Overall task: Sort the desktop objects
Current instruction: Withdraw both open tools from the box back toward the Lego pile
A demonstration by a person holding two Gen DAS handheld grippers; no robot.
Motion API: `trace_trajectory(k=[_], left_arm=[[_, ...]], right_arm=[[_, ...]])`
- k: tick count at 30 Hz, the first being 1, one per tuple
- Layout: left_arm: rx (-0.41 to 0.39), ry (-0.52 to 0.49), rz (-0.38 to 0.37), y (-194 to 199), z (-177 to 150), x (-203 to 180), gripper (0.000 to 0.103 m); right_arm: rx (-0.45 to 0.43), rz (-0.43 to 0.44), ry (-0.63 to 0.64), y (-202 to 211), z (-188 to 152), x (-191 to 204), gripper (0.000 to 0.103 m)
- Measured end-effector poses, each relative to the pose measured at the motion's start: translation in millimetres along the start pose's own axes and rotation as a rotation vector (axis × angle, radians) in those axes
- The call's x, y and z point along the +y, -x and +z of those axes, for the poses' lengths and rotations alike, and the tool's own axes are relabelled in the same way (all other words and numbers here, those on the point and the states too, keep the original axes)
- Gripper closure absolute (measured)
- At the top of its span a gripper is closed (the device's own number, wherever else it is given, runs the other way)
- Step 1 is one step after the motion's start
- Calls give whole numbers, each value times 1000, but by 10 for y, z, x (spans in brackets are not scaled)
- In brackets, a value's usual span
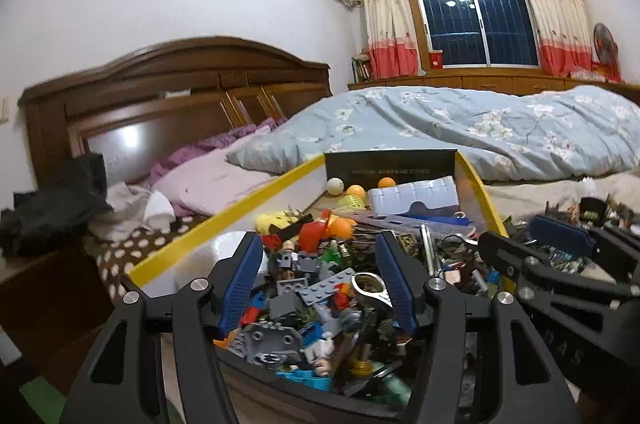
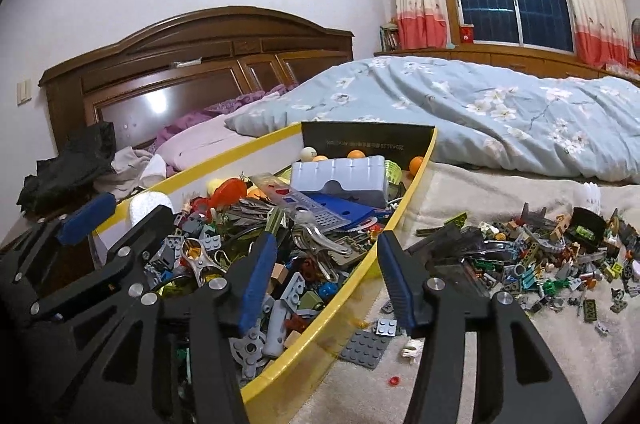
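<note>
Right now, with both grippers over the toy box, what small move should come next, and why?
Probably lower the left gripper onto the grey plate between its open, empty jaws. The yellow-rimmed box is still full, and a sorted pile lies on the blanket.

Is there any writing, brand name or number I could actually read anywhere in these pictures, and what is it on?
Nothing reads clearly.
Black card at the far end of the yellow-rimmed box: one line of pale print, too small and blurred to read, apparently upside down.
White ping-pong ball: a faint mark, unreadable.
Grey ruler-like strip: small markings, unreadable.
Red box on the windowsill: no legible text.
</note>
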State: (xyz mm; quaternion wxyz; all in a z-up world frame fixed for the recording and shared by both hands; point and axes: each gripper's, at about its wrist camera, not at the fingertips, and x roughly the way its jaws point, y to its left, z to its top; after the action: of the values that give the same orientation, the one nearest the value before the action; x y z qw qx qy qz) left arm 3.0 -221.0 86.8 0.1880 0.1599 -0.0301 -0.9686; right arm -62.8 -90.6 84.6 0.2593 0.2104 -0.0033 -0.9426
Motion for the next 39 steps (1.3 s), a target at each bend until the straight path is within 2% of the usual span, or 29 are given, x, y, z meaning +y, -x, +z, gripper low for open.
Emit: trace_trajectory(k=[3,10,15,19,29,35,39], left_arm=[[6,29,-10,-1,50,-25,44],[-42,-36,-17,66,94,-292,45],[-50,-51,-52,84,108,-466,46],[-36,-58,-114,87,138,-613,46],[-39,-101,-265,262,173,-1252,46],[-59,-138,-315,376,141,-1606,46],[-19,-132,-351,334,146,-1732,46]], right_arm=[[-19,-22,31,76,14,10,50],[-26,-86,30,215,32,-160,50],[-17,-130,16,301,15,-319,50],[-21,-160,14,401,1,-467,50],[-20,-250,-17,800,-73,-1014,50],[7,-309,-48,979,-153,-1304,50],[18,-329,-64,1046,-209,-1453,50]])
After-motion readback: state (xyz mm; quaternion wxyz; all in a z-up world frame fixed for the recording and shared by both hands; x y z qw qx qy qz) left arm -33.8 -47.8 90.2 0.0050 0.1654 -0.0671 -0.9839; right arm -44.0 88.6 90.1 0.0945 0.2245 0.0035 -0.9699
